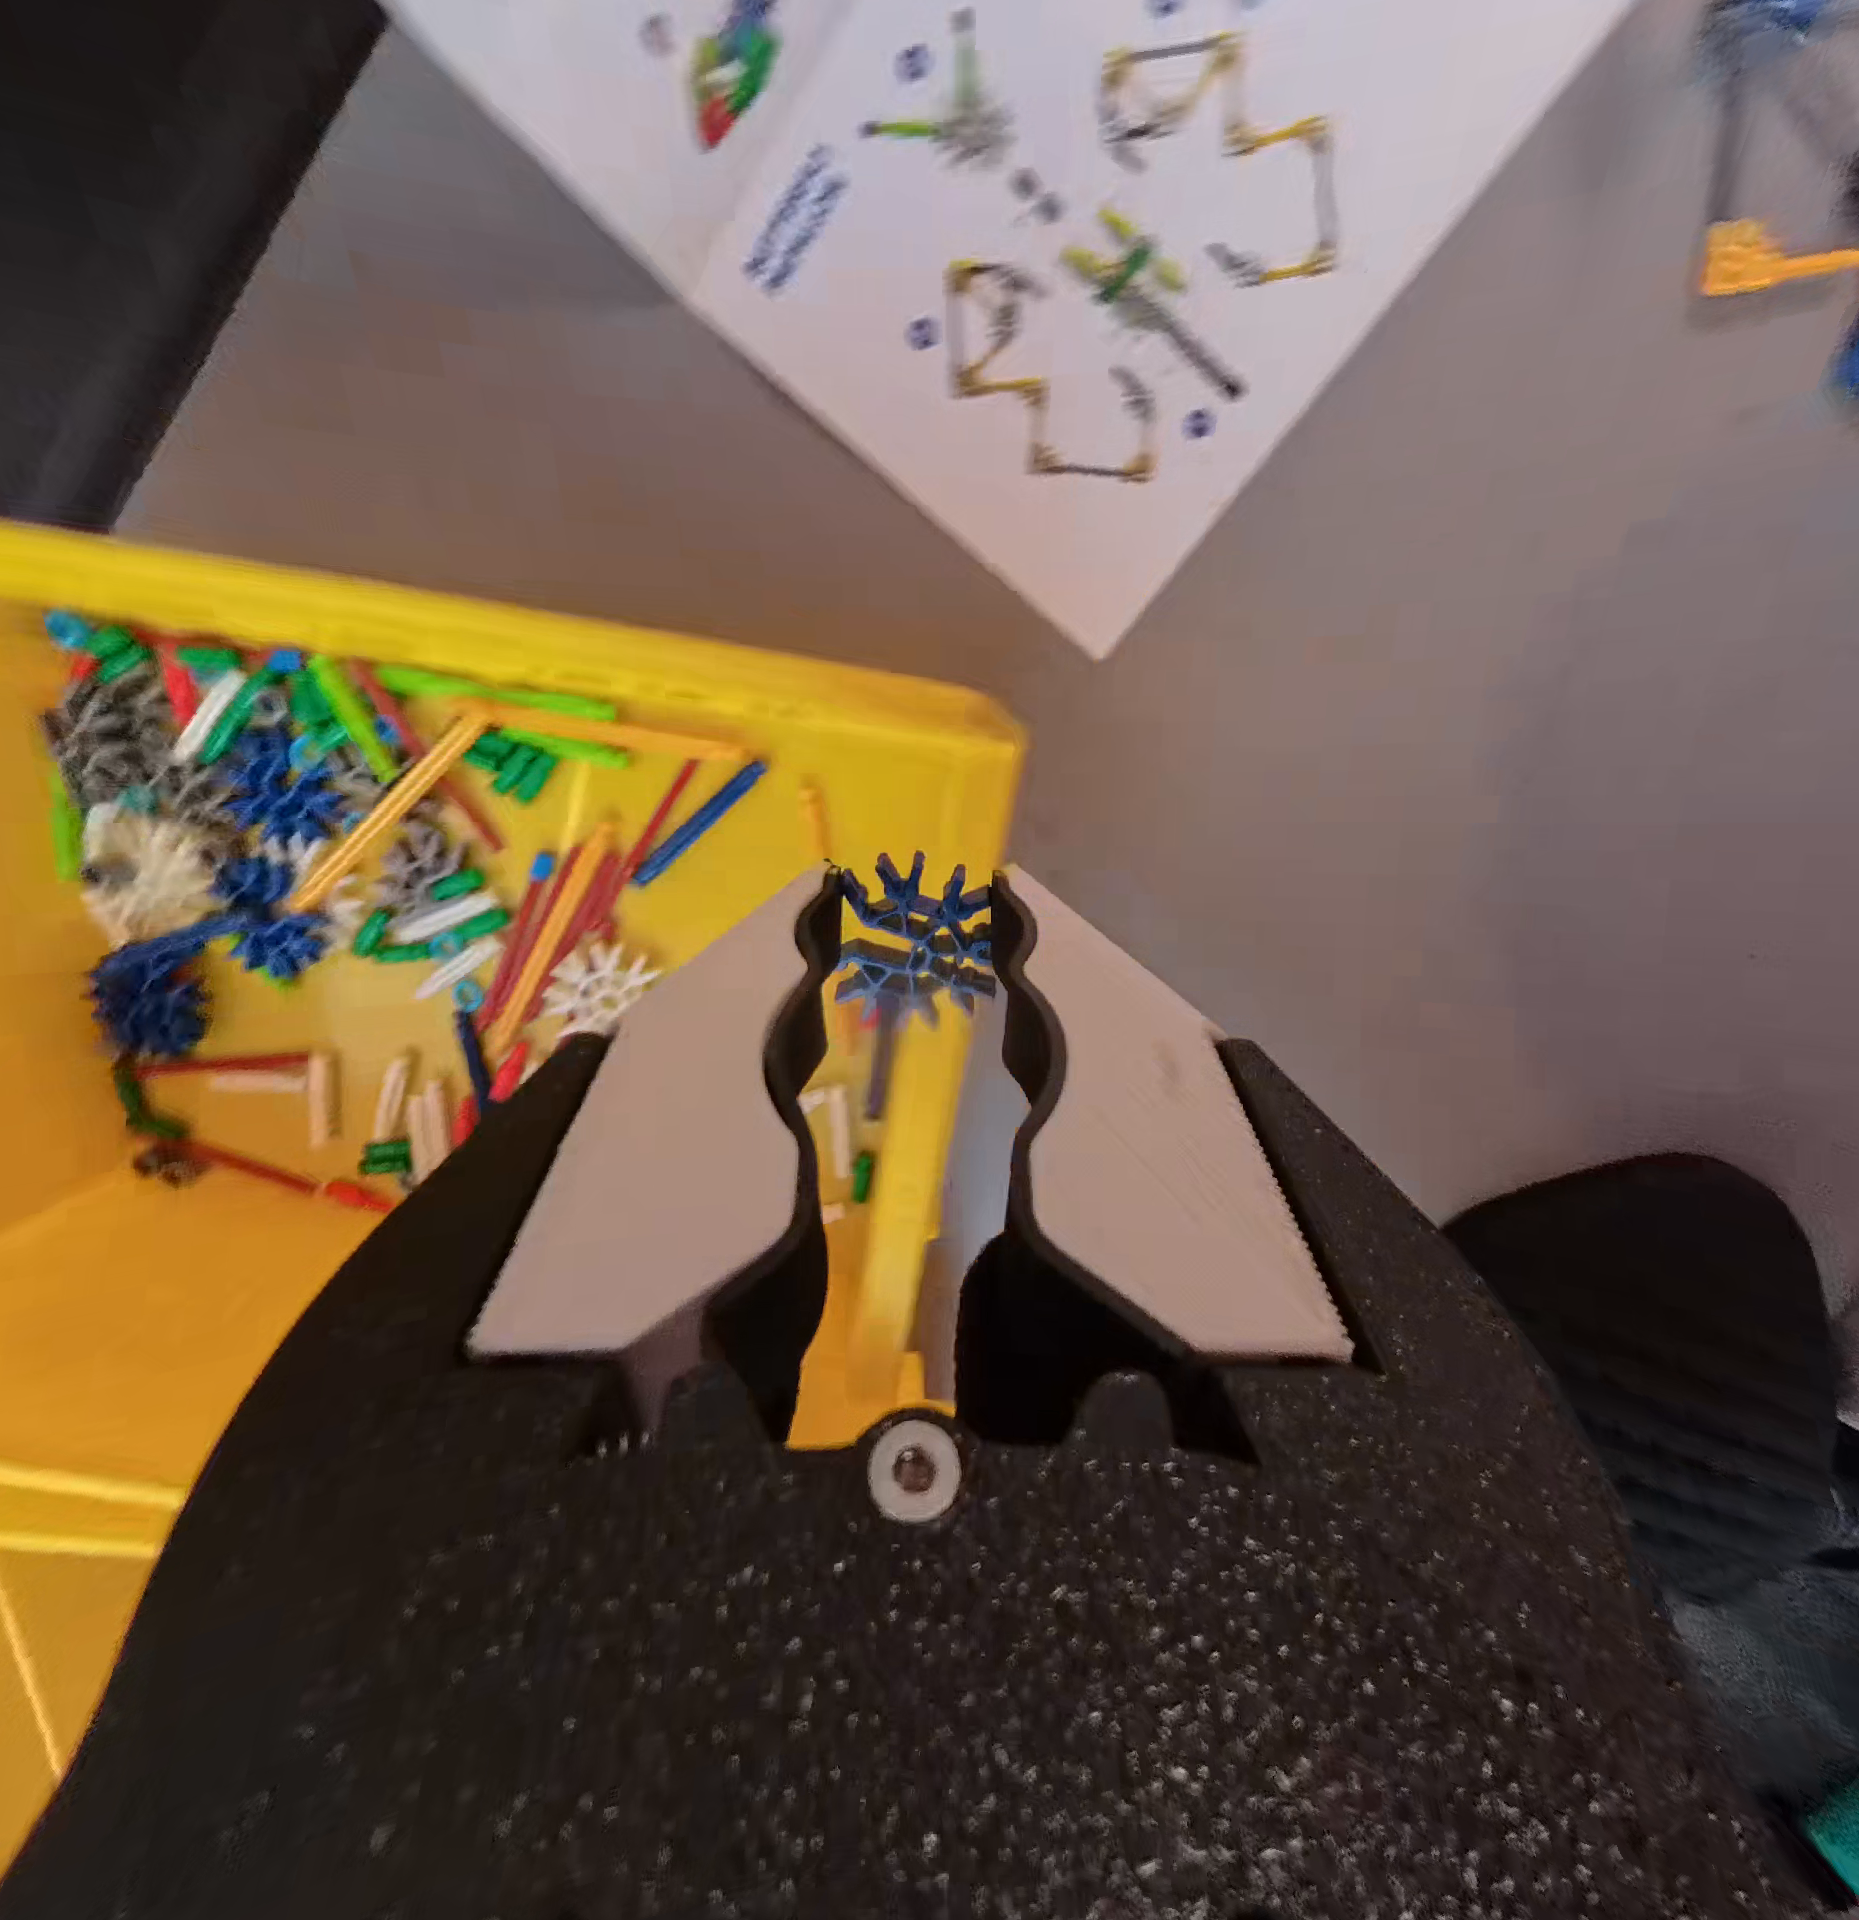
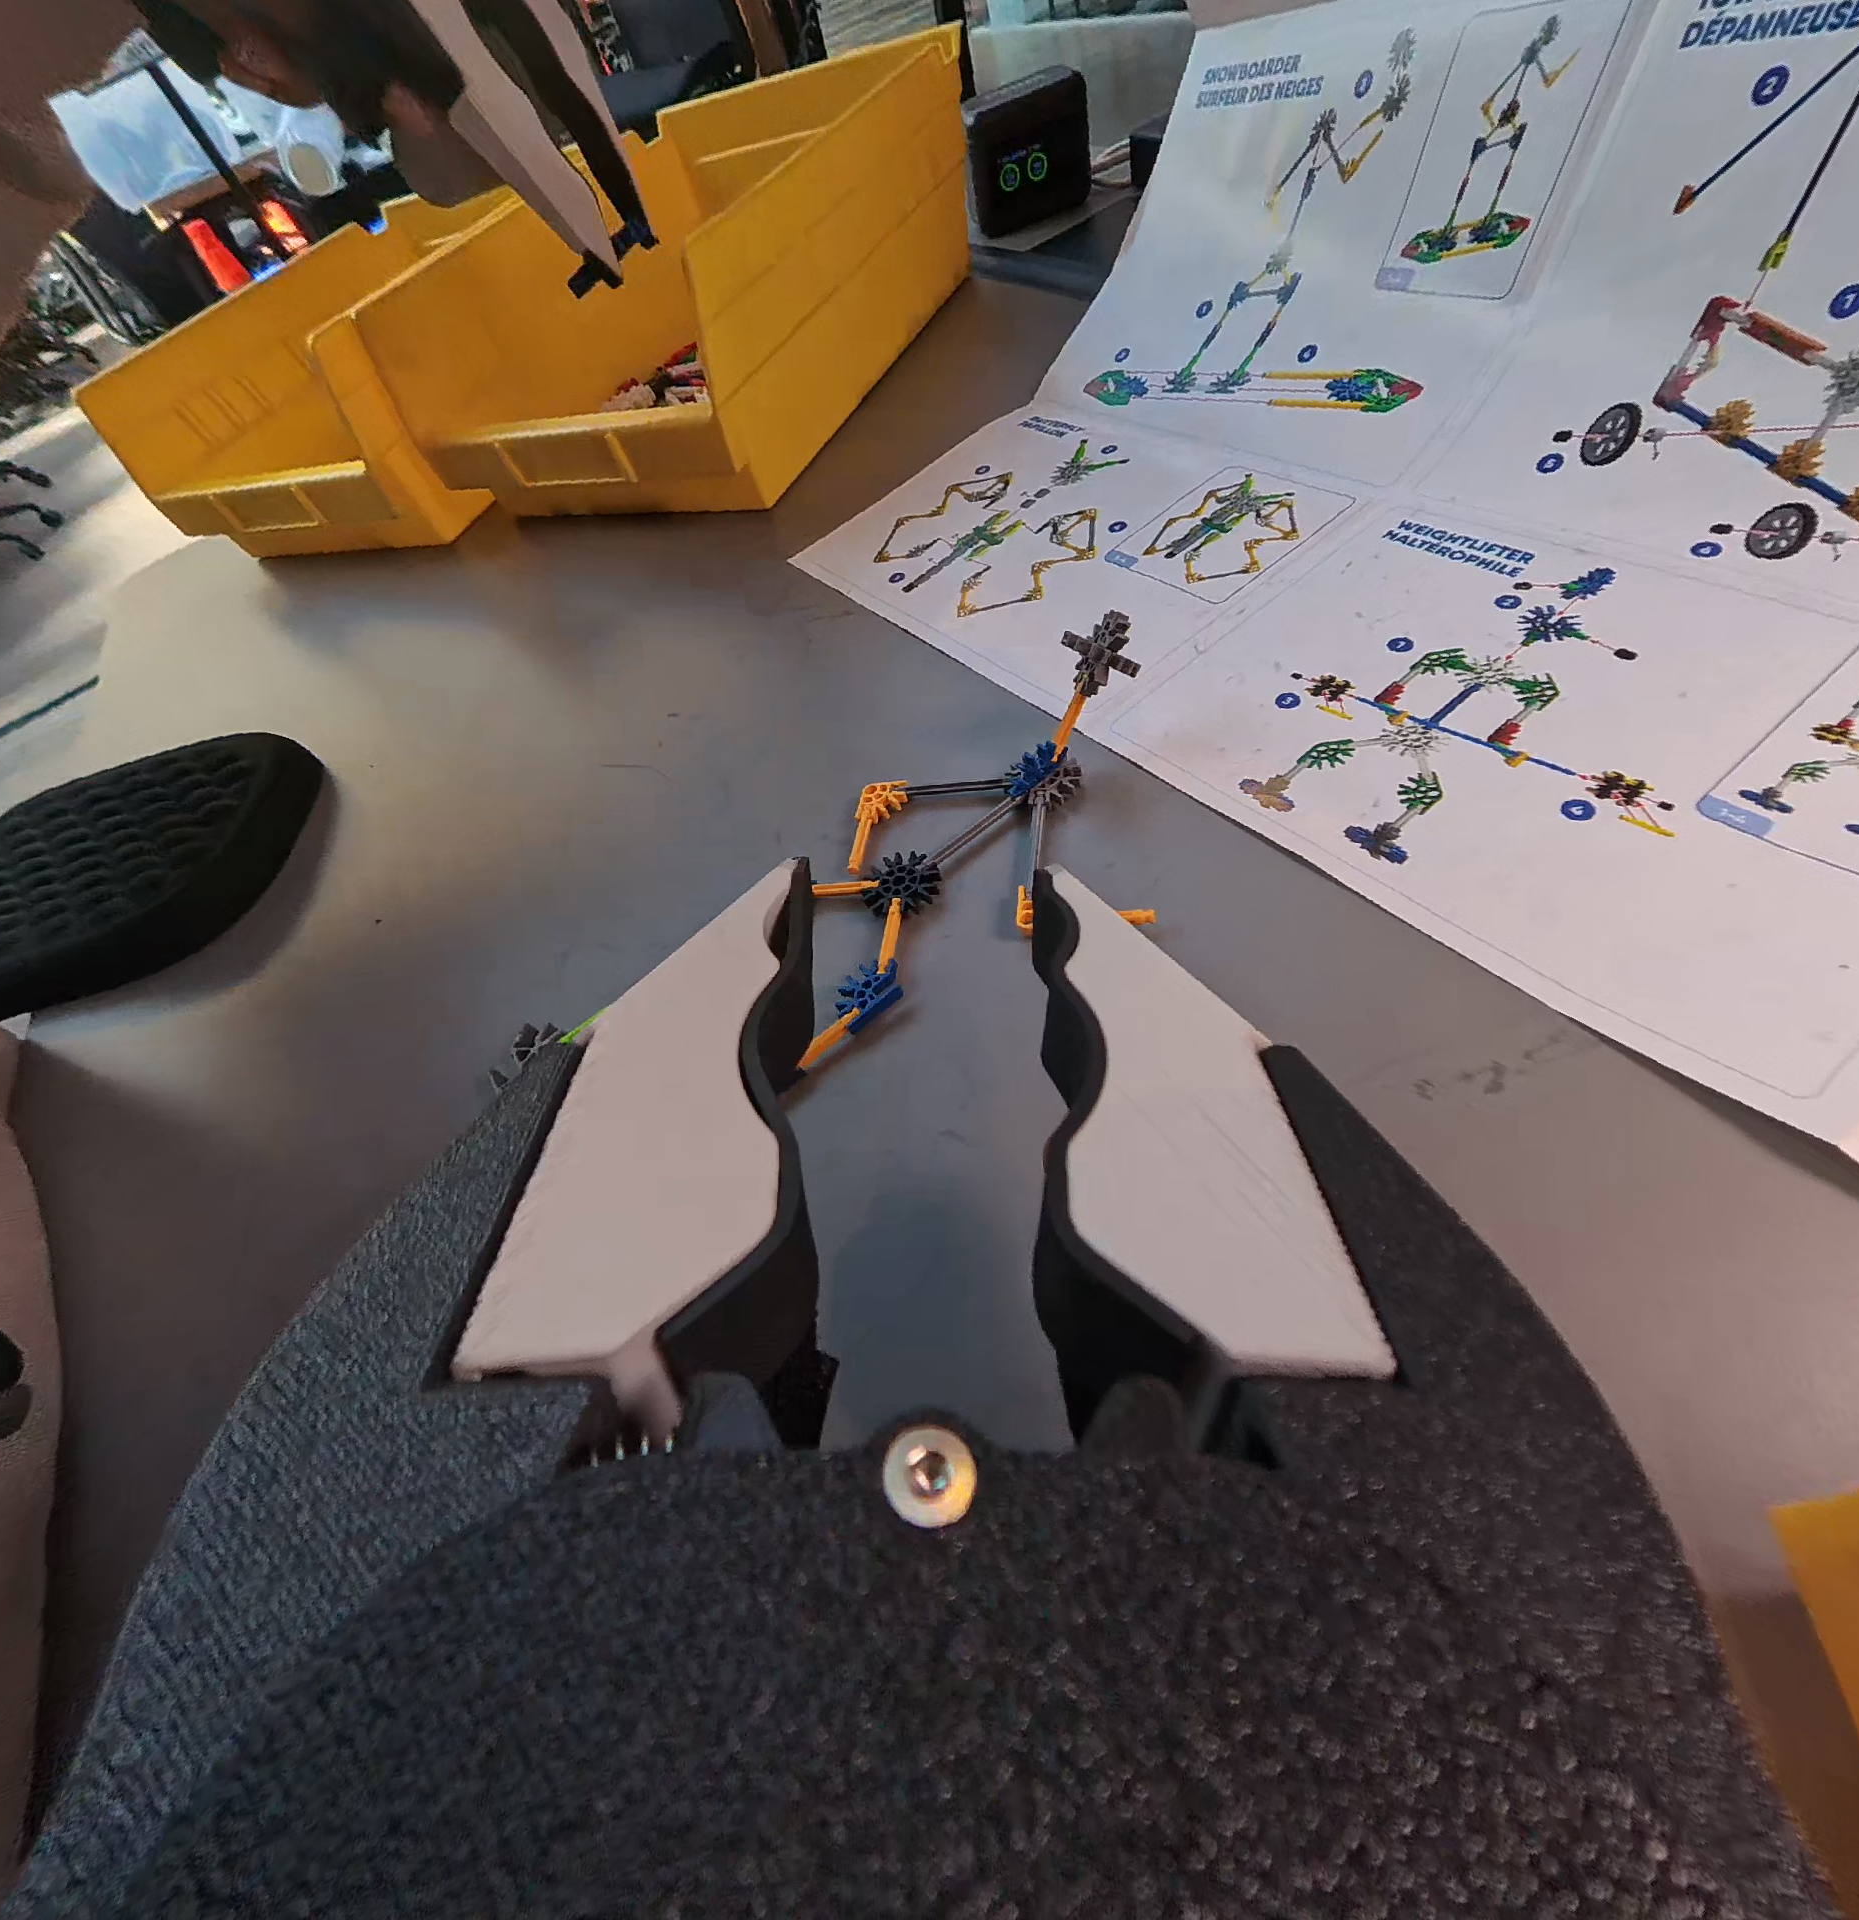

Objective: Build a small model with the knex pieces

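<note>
Blue snowflake connector [image 1: 917, 940] sits pinched at your left gripper [image 1: 914, 894] tips, above yellow bin's [image 1: 966, 790] right rim; keep squeeze steady. Right gripper [image 2: 920, 899] gapes empty w/ the rod-and-connector figure [image 2: 966, 831] btwn its tips.

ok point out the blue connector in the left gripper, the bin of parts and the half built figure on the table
blue connector [image 1: 917, 925], left wrist view, on its middle between the fingertips
yellow bin [image 1: 696, 649], left wrist view, on its far rim
half-built figure [image 2: 1039, 774], right wrist view, on its central blue and grey hub
</note>
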Demonstrator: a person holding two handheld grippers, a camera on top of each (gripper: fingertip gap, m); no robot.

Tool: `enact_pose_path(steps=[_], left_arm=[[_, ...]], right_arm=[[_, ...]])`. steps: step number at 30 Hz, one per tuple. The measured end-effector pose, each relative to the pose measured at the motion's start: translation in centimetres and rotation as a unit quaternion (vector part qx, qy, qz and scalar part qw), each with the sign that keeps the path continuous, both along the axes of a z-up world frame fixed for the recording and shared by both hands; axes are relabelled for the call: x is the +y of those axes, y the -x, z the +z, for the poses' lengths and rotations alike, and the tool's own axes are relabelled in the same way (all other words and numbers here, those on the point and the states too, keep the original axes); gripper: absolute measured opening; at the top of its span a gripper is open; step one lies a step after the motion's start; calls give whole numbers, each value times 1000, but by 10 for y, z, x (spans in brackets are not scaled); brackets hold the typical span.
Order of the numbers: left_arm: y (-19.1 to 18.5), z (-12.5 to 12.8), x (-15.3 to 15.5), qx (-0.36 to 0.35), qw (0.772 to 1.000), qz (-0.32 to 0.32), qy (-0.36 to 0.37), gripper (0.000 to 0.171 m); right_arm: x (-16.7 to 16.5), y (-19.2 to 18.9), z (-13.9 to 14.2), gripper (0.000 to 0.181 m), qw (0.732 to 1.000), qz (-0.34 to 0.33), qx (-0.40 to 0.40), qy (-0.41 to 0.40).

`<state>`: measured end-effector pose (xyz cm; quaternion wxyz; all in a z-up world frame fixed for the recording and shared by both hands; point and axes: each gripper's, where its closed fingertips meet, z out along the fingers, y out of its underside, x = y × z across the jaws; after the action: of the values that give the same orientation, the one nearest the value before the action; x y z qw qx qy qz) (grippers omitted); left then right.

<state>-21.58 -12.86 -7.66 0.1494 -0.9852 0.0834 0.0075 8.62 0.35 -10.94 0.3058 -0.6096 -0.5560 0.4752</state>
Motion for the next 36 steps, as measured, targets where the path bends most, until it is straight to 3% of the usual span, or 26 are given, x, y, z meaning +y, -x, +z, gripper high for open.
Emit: enact_pose_path(steps=[6, 12, 20, 29, 32, 36], left_arm=[[-126, -29, 7, -25, 990, -138, -4, 29], [-186, -70, 11, -53, 983, -177, -7, 29], [-200, -92, 18, -35, 981, -192, -17, 29], [-202, -95, 21, -37, 981, -188, -36, 29], [-205, -88, 24, -54, 980, -183, -62, 36], [-187, -53, 33, -61, 978, -151, -133, 37]], right_arm=[[-3, -1, 7, 46, 999, -4, 20, -40], [5, -2, 17, 50, 991, -32, 50, -122], [3, -1, 15, 51, 984, -32, 48, -166], [2, -1, 14, 51, 984, -31, 44, -169], [2, -1, 14, 51, 984, -32, 43, -171], [2, -1, 14, 51, 983, -35, 43, -175]])
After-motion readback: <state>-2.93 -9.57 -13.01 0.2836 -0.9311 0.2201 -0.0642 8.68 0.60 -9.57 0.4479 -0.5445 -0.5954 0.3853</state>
